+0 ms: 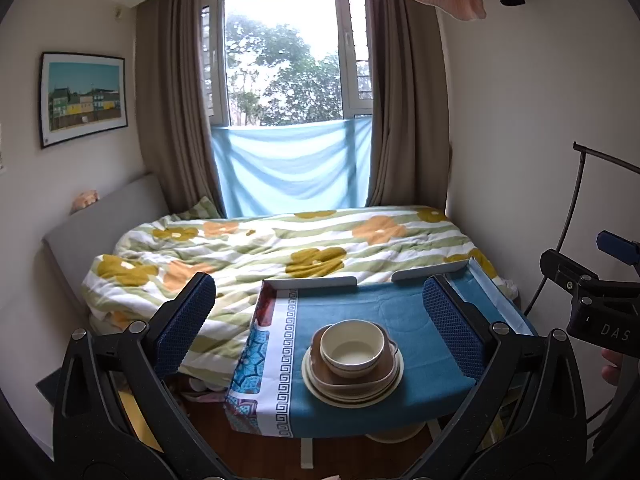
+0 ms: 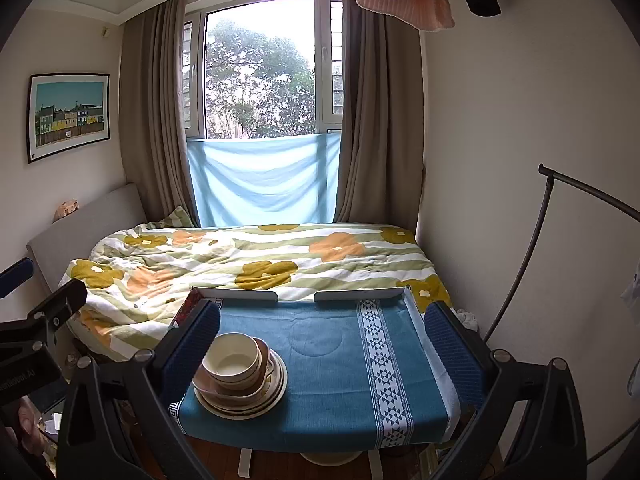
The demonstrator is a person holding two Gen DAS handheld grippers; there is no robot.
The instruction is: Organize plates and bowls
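You have one stack point(image 1: 352, 364) on the desk point(image 1: 400, 308): one cream bowl point(image 1: 352, 346) on top, one brown dish point(image 1: 344, 382) under it. Below sit cream plates point(image 1: 316, 390), at least two; their exact number can't be told.

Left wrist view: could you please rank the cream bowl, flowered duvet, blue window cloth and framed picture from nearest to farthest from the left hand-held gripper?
1. Cream bowl, atop the stacked plates, between the fingers.
2. Flowered duvet, on the bed beyond the table.
3. Blue window cloth and framed picture, left wall: too close to call.
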